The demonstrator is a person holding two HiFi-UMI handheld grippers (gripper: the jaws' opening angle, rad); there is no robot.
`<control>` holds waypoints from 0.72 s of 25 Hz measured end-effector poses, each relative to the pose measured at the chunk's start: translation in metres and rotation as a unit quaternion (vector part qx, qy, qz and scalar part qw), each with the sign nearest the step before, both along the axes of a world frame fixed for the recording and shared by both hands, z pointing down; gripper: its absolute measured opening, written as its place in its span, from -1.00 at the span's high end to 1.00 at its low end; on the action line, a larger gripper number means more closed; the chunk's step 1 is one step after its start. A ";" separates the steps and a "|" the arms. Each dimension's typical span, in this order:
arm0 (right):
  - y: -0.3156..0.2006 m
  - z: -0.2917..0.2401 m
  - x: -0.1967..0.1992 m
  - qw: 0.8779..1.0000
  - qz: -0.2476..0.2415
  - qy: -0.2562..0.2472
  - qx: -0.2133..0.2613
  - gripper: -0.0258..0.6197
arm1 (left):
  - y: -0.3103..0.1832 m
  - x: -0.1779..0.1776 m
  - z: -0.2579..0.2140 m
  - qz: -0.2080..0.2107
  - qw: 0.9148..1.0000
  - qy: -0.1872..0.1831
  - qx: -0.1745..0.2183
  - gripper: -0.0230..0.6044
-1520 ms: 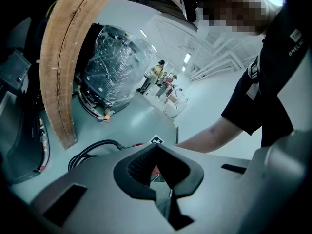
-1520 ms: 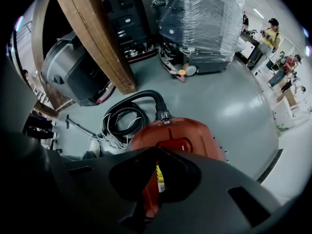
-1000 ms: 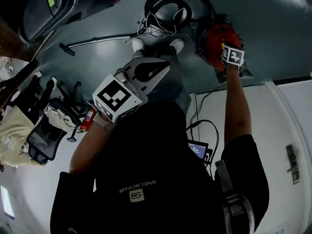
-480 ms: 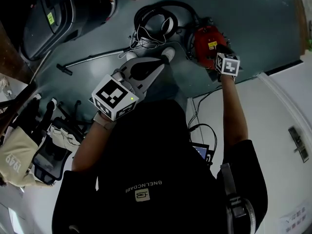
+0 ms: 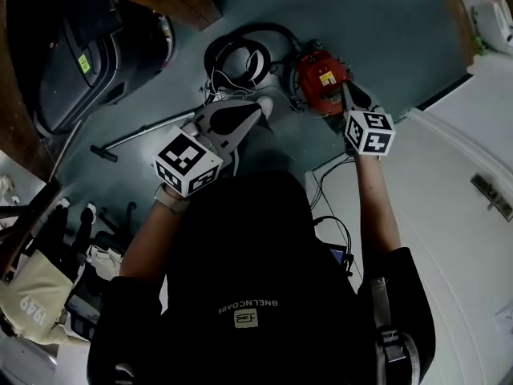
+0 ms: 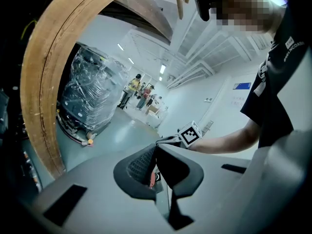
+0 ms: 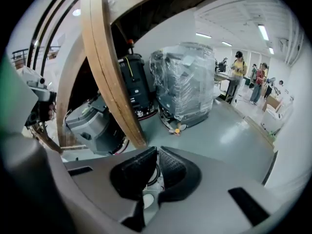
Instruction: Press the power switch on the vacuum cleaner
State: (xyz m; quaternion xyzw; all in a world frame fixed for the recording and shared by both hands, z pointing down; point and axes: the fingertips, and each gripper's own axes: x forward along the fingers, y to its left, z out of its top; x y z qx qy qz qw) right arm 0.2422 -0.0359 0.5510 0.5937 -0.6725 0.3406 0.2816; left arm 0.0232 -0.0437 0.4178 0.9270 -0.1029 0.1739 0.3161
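The vacuum (image 5: pixel 319 83) is blocking just ahead of the right claw (image 5: pixel 348 91), a coiled hose (image 5: pixel 239 54) is crowding its left, and bare floor (image 5: pixel 401 22) is lying open beyond.

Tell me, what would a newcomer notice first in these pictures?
The red vacuum cleaner stands out on the dark floor, upper middle of the head view, a coiled black hose at its left. The right gripper, jaws together, points at its right edge.

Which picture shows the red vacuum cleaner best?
The head view: it looks down on most of the red vacuum cleaner on the floor, hose coiled beside it. The left gripper view shows only a red sliver behind its jaws, perhaps the vacuum. The right gripper view shows none of it.
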 end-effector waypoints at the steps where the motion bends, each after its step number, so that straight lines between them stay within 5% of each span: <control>1: 0.000 -0.019 -0.007 1.000 0.005 -0.001 0.014 0.82 | -0.001 -0.003 -0.006 0.005 1.000 0.005 0.005 0.88; 18: 0.067 -0.270 -0.098 0.971 0.076 -0.017 0.227 0.82 | 0.022 -0.017 -0.132 0.069 0.990 0.089 0.089 0.88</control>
